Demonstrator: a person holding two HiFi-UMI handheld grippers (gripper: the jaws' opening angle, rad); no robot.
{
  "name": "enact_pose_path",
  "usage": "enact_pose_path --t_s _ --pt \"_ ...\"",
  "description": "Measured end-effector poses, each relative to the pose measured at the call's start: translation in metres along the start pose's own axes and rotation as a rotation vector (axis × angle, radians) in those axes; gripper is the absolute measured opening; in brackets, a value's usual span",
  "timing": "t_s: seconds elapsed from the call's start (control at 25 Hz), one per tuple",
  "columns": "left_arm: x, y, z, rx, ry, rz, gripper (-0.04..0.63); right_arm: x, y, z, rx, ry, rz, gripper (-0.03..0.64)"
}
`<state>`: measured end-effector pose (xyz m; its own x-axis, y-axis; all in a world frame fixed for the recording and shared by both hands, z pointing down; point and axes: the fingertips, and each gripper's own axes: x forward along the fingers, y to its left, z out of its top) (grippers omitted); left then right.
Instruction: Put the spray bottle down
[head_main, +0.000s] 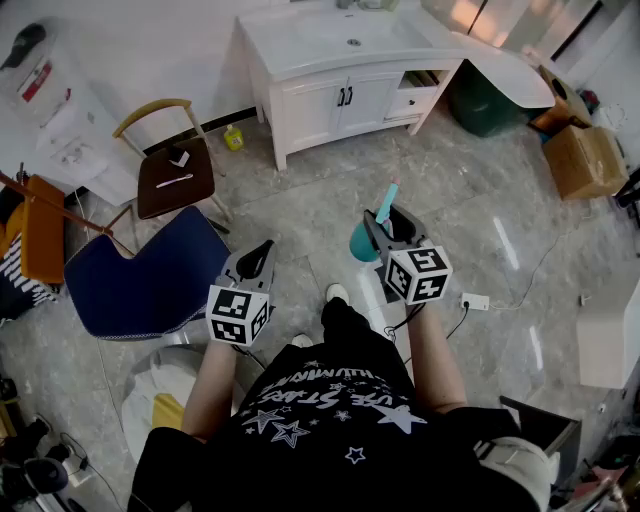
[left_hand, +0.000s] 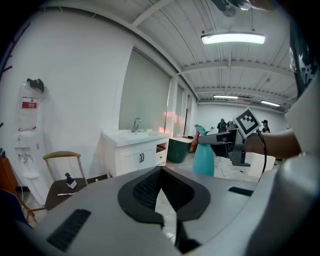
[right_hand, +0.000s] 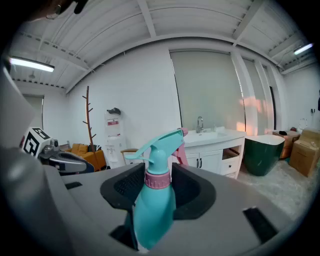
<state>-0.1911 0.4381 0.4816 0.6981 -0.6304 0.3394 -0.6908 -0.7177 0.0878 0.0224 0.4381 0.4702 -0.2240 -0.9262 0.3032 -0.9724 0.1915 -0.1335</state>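
In the head view, the right gripper (head_main: 385, 228) is clenched on the teal plastic spray bottle (head_main: 363, 243). It carries the bottle upright in the air at one o'clock from the person's knees, clear above the grey stone-tiled floor (head_main: 300, 200). Holding it upright probably keeps the liquid in and leaves the base ready to land flat. The left gripper (head_main: 260, 250) hangs at eleven o'clock, well apart from the bottle, so this looks like a one-handed job. Nothing raised lies under the bottle. The white vanity cabinet with a basin (head_main: 340, 60) stands at twelve o'clock, the wooden chair with a dark brown seat (head_main: 175, 178) at ten, and the blue padded seat (head_main: 140, 270) at nine.

In the left gripper view, the left gripper (left_hand: 161, 172) has its jaws drawn together on nothing. The spray bottle (left_hand: 204, 160) hangs at two o'clock from the right gripper (left_hand: 225, 142), with the vanity cabinet (left_hand: 135, 150) at ten o'clock against a plain white wall.

In the right gripper view, the right gripper (right_hand: 157, 172) presses its pads on the bottle (right_hand: 152, 205) just below the pink collar, dead centre. The trigger head stands above the jaws. The vanity cabinet (right_hand: 212, 147) is at three o'clock and the left gripper (right_hand: 65, 161) at nine, under a ribbed white ceiling. The bottle is not yet set down, and its base should rest on something before the grip loosens.
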Motion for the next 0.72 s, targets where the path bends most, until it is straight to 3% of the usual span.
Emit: enact_pose_path --t_s 0.24,0.52,0.72 --pt "0.006 -0.002 -0.001 -0.024 0.004 0.017 0.015 0.007 -0.003 -0.001 -0.009 0.02 0.02 0.178" --pt "0.015 -0.003 0.019 -0.002 -0.028 0.007 0.015 0.012 -0.006 0.021 -0.04 0.001 0.026 0.175" --pt "0.0 0.0 0.003 -0.028 -0.012 0.005 0.015 0.007 0.008 0.013 -0.034 0.009 0.018 0.173"
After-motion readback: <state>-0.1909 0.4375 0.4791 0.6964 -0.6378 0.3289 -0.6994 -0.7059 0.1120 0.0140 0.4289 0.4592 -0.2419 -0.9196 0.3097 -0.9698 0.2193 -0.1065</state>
